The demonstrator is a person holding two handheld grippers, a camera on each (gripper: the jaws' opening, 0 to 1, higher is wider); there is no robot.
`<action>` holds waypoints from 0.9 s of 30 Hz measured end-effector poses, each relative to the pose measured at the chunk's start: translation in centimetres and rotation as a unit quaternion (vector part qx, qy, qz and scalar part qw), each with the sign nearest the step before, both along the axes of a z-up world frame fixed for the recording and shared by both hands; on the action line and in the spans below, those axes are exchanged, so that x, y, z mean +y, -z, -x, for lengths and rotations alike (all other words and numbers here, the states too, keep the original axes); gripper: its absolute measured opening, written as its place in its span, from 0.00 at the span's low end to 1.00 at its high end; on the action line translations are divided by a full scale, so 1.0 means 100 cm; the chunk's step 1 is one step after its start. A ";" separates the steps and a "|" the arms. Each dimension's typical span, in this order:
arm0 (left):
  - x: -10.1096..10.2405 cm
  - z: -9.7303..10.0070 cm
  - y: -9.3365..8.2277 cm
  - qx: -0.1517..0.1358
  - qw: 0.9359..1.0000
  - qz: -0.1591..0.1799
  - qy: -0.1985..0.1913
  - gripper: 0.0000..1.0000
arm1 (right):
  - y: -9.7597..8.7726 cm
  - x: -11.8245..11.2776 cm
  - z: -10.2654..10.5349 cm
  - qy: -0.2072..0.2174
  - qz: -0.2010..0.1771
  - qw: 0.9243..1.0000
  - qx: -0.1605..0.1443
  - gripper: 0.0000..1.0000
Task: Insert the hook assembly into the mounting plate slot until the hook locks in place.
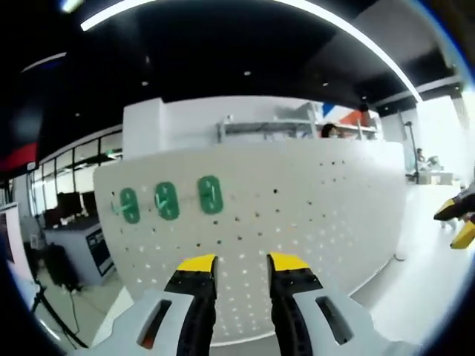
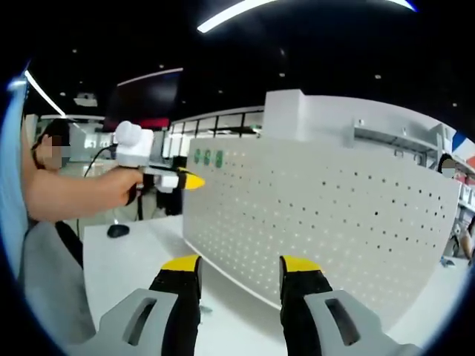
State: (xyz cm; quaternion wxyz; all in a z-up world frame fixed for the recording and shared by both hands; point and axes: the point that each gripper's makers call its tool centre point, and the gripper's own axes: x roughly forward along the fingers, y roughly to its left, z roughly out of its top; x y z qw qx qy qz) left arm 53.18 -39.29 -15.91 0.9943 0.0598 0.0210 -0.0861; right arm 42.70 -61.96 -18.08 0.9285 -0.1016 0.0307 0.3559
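Yellow-tipped black jaws of our left gripper [image 1: 243, 263] rise nearest in the left gripper view, spread apart with nothing between them, and just beyond their tips stands the white perforated mounting plate [image 1: 297, 215], upright on the white table [image 1: 430, 259]. Up and to the left of the jaws, three green hook assemblies [image 1: 168, 200] sit in a row on the plate's face, each an oval tab with a pale mark we cannot read. Far off to the right of these jaws, the yellow tips of our right gripper [image 1: 460, 219] edge into that view above the table. In the right gripper view, our right gripper's jaws [image 2: 241, 263] are likewise released and hold nothing; the plate [image 2: 334, 215] stands ahead of them and runs away to the right, with the green tabs [image 2: 207, 157] small at its upper left corner. Left of them, a hand [image 2: 122, 185] holds the left gripper [image 2: 194, 180] with its yellow tip near the plate's edge. A small dark object [image 2: 117, 231] lies on the table [image 2: 126, 259] below that hand. No writing is legible anywhere. Behind the plate we see a white block, shelving, windows, desks with monitors, and a dark ceiling with strip lights [image 1: 371, 52].
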 end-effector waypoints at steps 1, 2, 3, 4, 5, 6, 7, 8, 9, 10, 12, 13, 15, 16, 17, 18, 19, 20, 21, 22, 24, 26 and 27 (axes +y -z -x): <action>-0.002 0.001 0.004 0.005 1.000 -0.007 0.004 0.27 | 0.000 0.000 0.001 0.000 0.000 1.000 0.000 0.41; -0.003 0.002 0.007 0.009 1.000 -0.008 0.008 0.27 | 0.000 0.000 0.001 0.000 0.000 1.000 -0.001 0.41; -0.005 0.003 0.011 0.014 1.000 -0.009 0.012 0.27 | 0.000 0.000 0.002 0.000 0.000 1.000 -0.001 0.41; -0.006 0.004 0.013 0.017 1.000 -0.010 0.016 0.27 | 0.000 0.000 0.002 0.000 0.000 1.000 -0.001 0.41; -0.008 0.005 0.016 0.021 1.000 -0.012 0.020 0.27 | 0.000 0.001 0.003 0.000 0.000 1.000 -0.001 0.41; -0.012 0.007 0.021 0.028 0.999 -0.018 0.027 0.27 | -0.001 0.001 0.004 -0.001 0.000 1.000 -0.002 0.41; -0.016 0.009 0.025 0.034 0.999 -0.021 0.034 0.27 | -0.001 0.001 0.004 -0.001 0.000 1.000 -0.002 0.41; -0.018 0.011 0.028 0.036 0.998 -0.024 0.038 0.27 | -0.001 0.002 0.005 -0.001 -0.001 1.000 -0.002 0.41; -0.022 0.013 0.033 0.042 0.998 -0.031 0.047 0.26 | -0.001 0.002 0.005 -0.001 0.000 1.000 -0.002 0.41; -0.025 0.014 0.037 0.048 0.997 -0.033 0.051 0.26 | -0.001 0.002 0.006 -0.001 0.000 1.000 -0.002 0.41; -0.030 0.017 0.044 0.056 0.996 -0.037 0.059 0.26 | -0.001 0.002 0.006 -0.001 0.000 1.000 -0.003 0.41; -0.033 0.019 0.048 0.060 0.995 -0.041 0.066 0.26 | -0.001 0.002 0.006 -0.001 -0.001 1.000 -0.003 0.41; -0.038 0.022 0.054 0.065 0.994 -0.050 0.074 0.26 | -0.002 0.003 0.007 -0.001 -0.001 1.000 -0.004 0.41; -0.042 0.024 0.059 0.070 0.993 -0.055 0.082 0.26 | -0.002 0.003 0.007 -0.001 0.000 1.000 -0.005 0.41; -0.045 0.025 0.062 0.074 0.992 -0.060 0.086 0.26 | -0.002 0.003 0.008 -0.001 -0.001 1.000 -0.004 0.41; -0.048 0.027 0.066 0.077 0.991 -0.066 0.092 0.26 | -0.003 0.003 0.008 0.000 0.000 1.000 -0.005 0.41; -0.050 0.028 0.070 0.081 0.990 -0.069 0.095 0.26 | -0.003 0.002 0.008 0.000 0.000 1.000 -0.006 0.41; -0.052 0.028 0.073 0.084 0.989 -0.072 0.098 0.26 | -0.003 0.002 0.008 0.000 -0.001 1.000 -0.006 0.41; -0.055 0.030 0.078 0.090 0.987 -0.079 0.104 0.26 | -0.003 0.002 0.008 0.000 -0.001 1.000 -0.006 0.41; -0.058 0.031 0.081 0.092 0.986 -0.083 0.107 0.26 | -0.004 0.002 0.008 0.000 -0.002 1.000 -0.007 0.41; -0.063 0.034 0.089 0.101 0.984 -0.089 0.117 0.26 | -0.004 0.002 0.009 0.001 -0.003 1.000 -0.007 0.41; -0.067 0.036 0.096 0.108 0.982 -0.091 0.124 0.26 | -0.003 0.001 0.009 0.001 -0.003 1.000 -0.006 0.41; -0.070 0.037 0.099 0.112 0.981 -0.095 0.130 0.26 | -0.002 0.001 0.010 0.001 -0.003 1.000 -0.005 0.41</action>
